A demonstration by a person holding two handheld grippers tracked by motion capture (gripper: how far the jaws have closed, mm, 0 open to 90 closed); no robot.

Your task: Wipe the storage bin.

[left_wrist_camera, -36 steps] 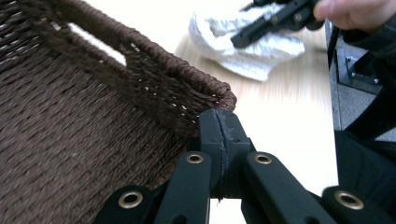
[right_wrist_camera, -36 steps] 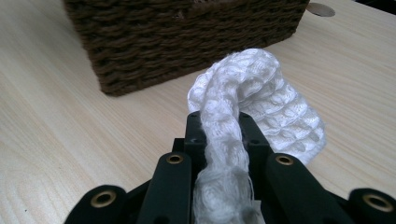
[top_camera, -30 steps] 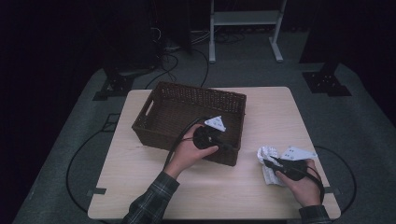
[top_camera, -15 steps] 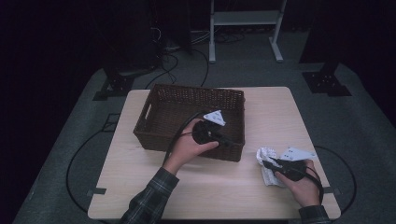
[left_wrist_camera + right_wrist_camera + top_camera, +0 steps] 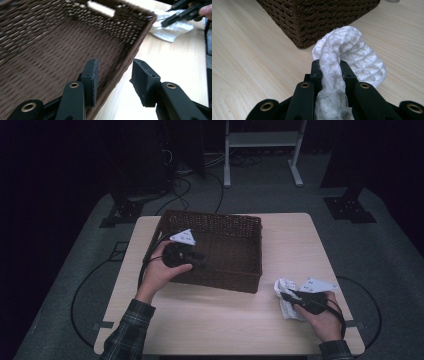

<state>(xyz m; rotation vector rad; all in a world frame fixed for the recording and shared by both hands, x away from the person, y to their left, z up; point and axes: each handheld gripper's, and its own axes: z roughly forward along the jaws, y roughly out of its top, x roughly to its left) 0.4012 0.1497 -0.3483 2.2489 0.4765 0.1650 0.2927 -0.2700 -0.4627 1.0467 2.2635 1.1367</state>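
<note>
Two tongs: left (image 5: 113,77) just opening, empty, above basket (image 5: 225,227); right (image 5: 330,66) clamped on white cloth (image 5: 354,50).

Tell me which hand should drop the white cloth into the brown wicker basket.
Right: its tool already grips the white knitted cloth beside the brown wicker basket. The left tool stands open and holds nothing.

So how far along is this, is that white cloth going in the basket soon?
Early, apparently. The basket looks empty. The right claw is clamped on the white cloth, which lies on the table beside the basket. The left claw stands open astride the basket's rim. Probably left: lifting the cloth in.
</note>
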